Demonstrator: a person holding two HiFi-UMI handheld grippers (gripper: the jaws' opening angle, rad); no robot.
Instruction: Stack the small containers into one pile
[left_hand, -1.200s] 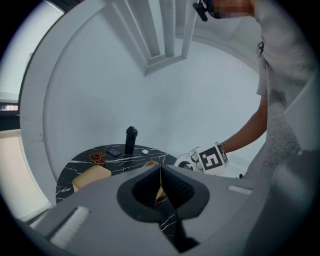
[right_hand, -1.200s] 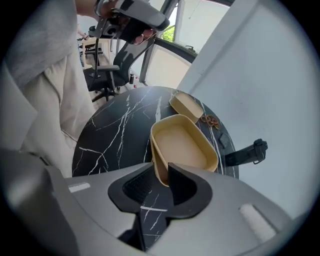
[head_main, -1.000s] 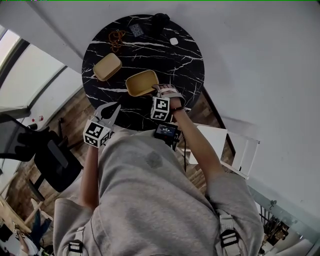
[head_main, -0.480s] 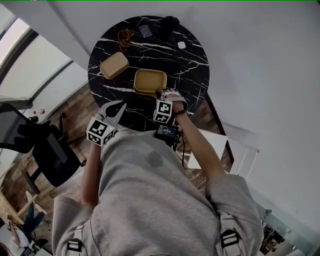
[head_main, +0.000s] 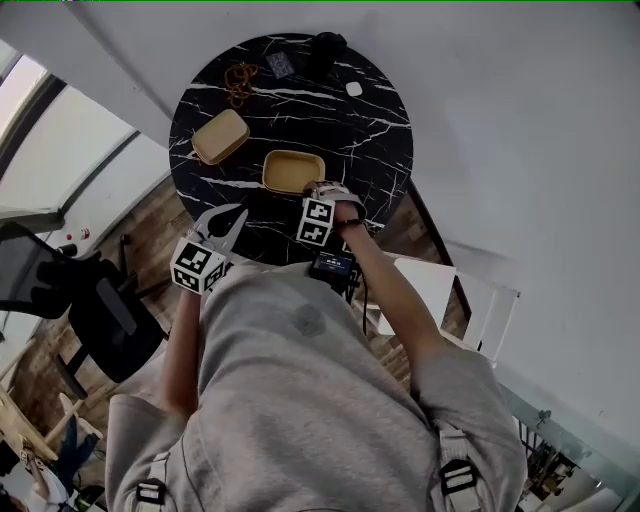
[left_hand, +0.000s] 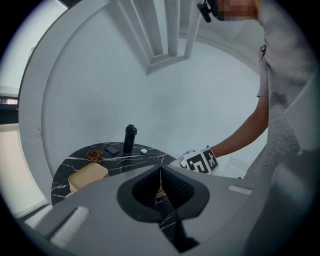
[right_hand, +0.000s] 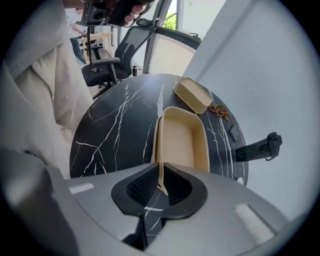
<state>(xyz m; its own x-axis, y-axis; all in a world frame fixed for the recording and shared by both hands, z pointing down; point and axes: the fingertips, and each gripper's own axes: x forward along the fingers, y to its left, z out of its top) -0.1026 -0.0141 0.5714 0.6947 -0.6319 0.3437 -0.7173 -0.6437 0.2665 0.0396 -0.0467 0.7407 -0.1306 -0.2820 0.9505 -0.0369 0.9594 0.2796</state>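
Observation:
An open tan container (head_main: 292, 170) sits on the round black marble table (head_main: 360, 130). My right gripper (head_main: 322, 192) is at its near right corner. In the right gripper view the thin rim of this container (right_hand: 182, 140) stands between the pads of my right gripper (right_hand: 161, 182); the jaws are opening slightly but still touch it. A second tan container (head_main: 220, 136), closed side up, lies apart at the left (right_hand: 194, 95). My left gripper (head_main: 222, 222) hangs shut and empty off the table's near edge (left_hand: 160, 185).
At the table's far edge are a black bottle (head_main: 325, 42), a small dark card (head_main: 277, 63), a brown tangled item (head_main: 237, 78) and a small white object (head_main: 353, 88). A black office chair (head_main: 90, 300) stands left; a white frame (head_main: 450, 290) stands right.
The open container has turned a little on the table while my right gripper stays at its near corner. The left gripper has barely moved.

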